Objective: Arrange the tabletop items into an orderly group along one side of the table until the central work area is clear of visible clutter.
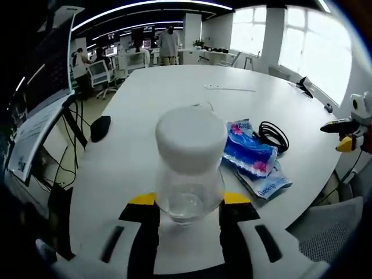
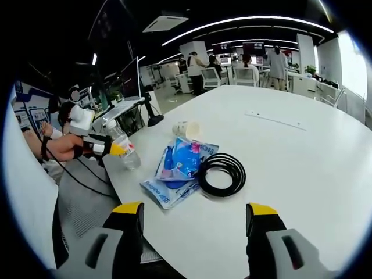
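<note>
From one edge of the white table, our left gripper view looks across it, close behind a bottle. Our right gripper view faces the table from the opposite side, farther back. We share the blue packet and cable.

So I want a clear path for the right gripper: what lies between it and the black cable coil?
In the right gripper view, only bare white table separates the open right gripper from the black cable coil.
</note>
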